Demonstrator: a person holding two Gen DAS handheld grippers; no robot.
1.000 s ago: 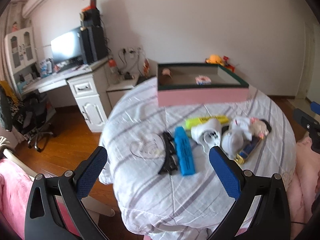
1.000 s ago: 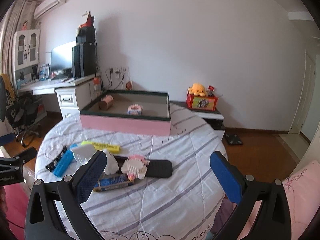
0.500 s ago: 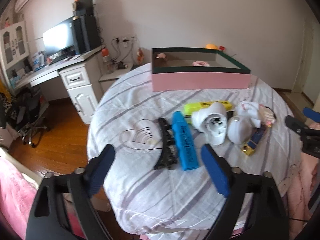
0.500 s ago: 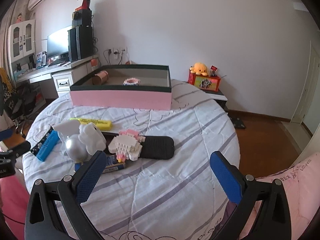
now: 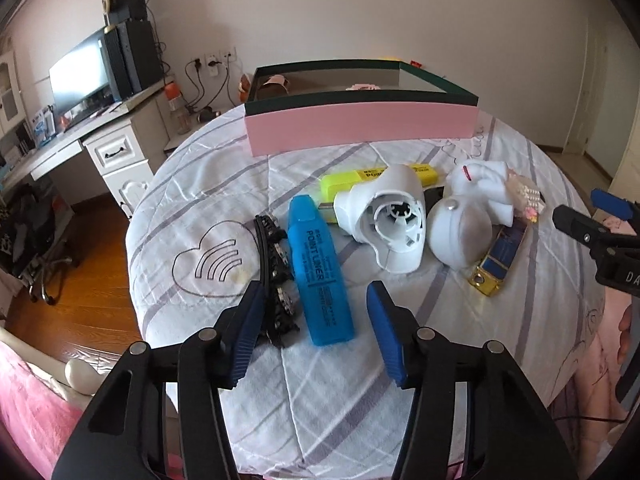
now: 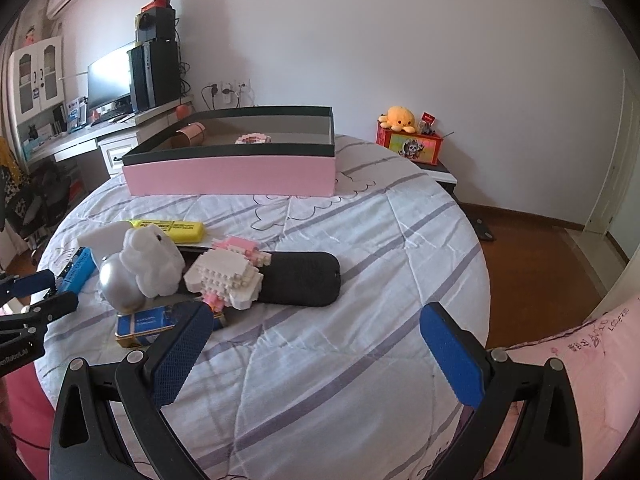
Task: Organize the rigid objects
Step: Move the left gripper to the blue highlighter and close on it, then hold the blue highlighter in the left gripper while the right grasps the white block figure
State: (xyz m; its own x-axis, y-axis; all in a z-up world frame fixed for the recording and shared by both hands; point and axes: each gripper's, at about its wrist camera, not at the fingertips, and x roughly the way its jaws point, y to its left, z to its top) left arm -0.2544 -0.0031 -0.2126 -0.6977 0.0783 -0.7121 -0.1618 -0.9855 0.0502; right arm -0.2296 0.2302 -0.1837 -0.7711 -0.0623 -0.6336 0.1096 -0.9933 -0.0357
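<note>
A round table in a striped white cloth (image 5: pixel 224 184) carries a pink box with a dark green rim (image 5: pixel 360 128) at the back. In front lie a blue highlighter (image 5: pixel 320 268), a black hair clip (image 5: pixel 276 280), a yellow highlighter (image 5: pixel 360 176), a white plastic shell (image 5: pixel 392 216), a white rabbit figure (image 6: pixel 152 260), a brick toy (image 6: pixel 228 276), a black case (image 6: pixel 304 280) and a blue-gold lighter (image 5: pixel 500 256). My left gripper (image 5: pixel 316 300) is open, its fingers straddling the blue highlighter's near end. My right gripper (image 6: pixel 316 340) is open and empty, just before the brick toy.
The box holds a copper-coloured roll (image 6: pixel 190 134) and a small pink round item (image 6: pixel 252 139). A desk with a monitor (image 5: pixel 80 80) stands at the left. A low stand with an orange plush (image 6: pixel 402 118) is behind the table. Pink bedding (image 6: pixel 580 352) lies at the right.
My left gripper has moved forward and down to the blue highlighter and its jaws have narrowed. My right gripper has moved closer to the brick toy and stays wide open.
</note>
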